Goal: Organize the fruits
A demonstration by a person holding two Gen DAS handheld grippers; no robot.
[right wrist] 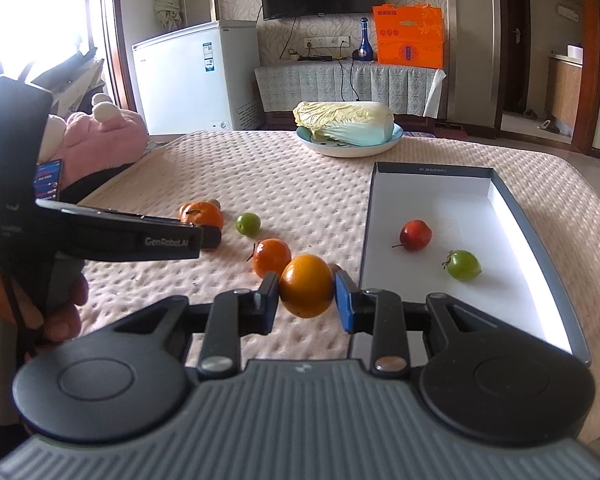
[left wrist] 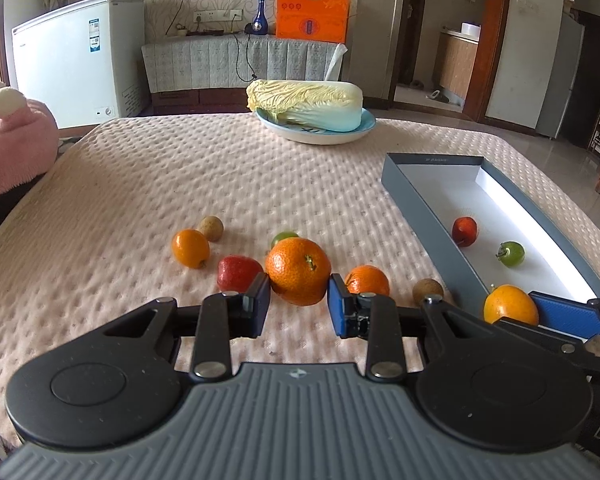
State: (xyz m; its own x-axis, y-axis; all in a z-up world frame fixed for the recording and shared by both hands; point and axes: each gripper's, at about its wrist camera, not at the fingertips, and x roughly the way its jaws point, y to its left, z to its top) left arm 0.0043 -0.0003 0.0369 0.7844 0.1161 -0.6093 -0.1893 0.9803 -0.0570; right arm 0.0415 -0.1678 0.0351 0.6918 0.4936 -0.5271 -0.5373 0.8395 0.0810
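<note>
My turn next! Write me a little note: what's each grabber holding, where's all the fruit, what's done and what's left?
Left gripper: shut on the big tangerine, over the cloth.
Right gripper: shut on a smooth orange fruit, just left of the box's near corner.
Box: holds a red fruit and a green fruit. That much is done.
Still on the cloth: a red fruit, two orange ones, a green one, two small brown ones.
Left: box both held fruits, then the rest.
</note>
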